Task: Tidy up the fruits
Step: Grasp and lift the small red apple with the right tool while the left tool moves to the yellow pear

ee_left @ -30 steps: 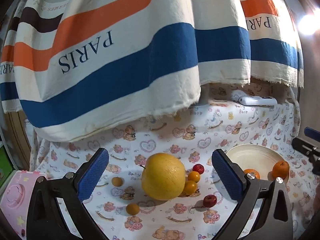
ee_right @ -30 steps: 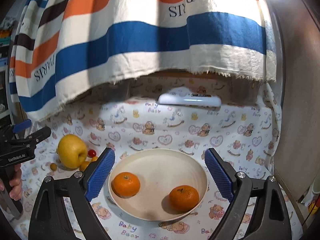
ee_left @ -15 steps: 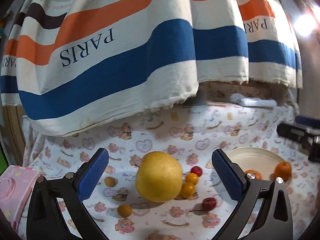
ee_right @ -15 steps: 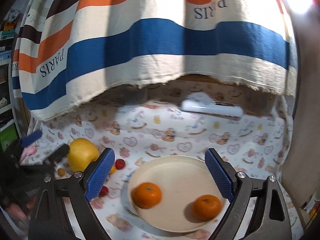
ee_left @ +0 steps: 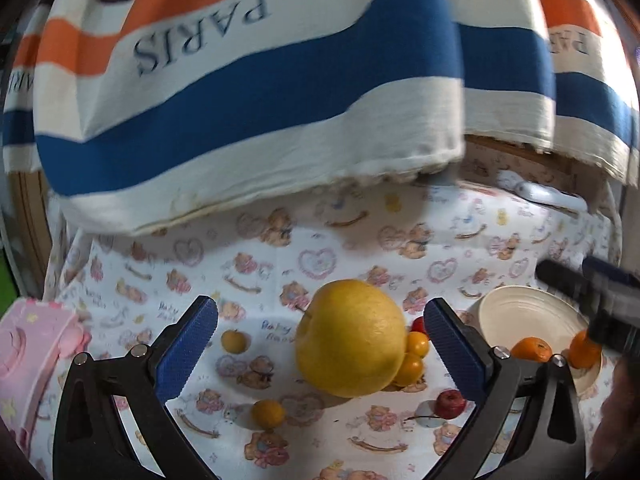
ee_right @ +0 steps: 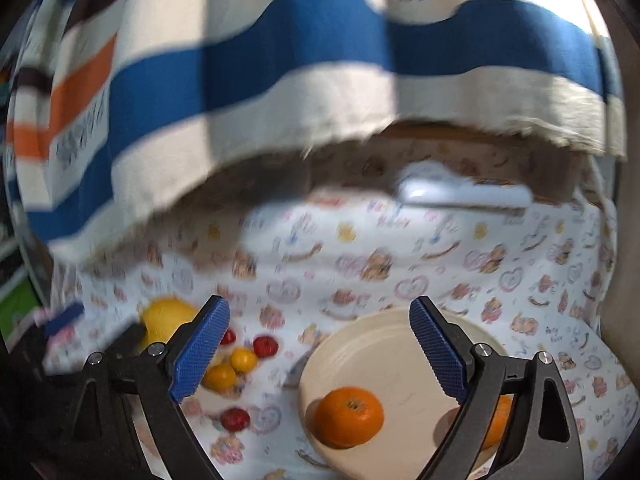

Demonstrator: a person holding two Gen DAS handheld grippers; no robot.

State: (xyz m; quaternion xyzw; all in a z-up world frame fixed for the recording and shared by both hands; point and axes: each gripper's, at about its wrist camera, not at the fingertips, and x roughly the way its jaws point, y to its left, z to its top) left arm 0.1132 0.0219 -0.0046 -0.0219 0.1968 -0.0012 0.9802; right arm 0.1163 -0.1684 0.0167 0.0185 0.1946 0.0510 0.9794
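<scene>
1. My left gripper point(ee_left: 320, 354) has its blue pads spread wide with nothing pinched; the big yellow fruit point(ee_left: 352, 340) sits on the cloth, framed between them but untouched.
2. My right gripper point(ee_right: 320, 350) is also spread wide and holds nothing. Its pads hang above the near edge of the cream plate point(ee_right: 384, 344).
3. On that plate I see 2 oranges: one point(ee_right: 347, 416) in full view near the front, the other point(ee_right: 496, 420) mostly hidden behind the right finger.
4. The bear-print tablecloth point(ee_left: 320, 256) carries the loose fruit. 2 small yellow-orange fruits point(ee_left: 414, 354) touch the big yellow fruit's right side, with a small red one point(ee_left: 419, 324) just behind them.
5. Another red fruit with a stem point(ee_left: 450, 403) lies in front, near the left gripper's right finger.
6. 2 more small orange fruits lie apart to the left: one point(ee_left: 234, 341) beside the left pad, one point(ee_left: 267, 414) nearer the camera.
7. A striped cloth printed PARIS point(ee_left: 256, 80) hangs behind, and a white device point(ee_right: 460, 196) lies at the back of the table.
8. A pink item point(ee_left: 32, 344) shows at the left edge.
</scene>
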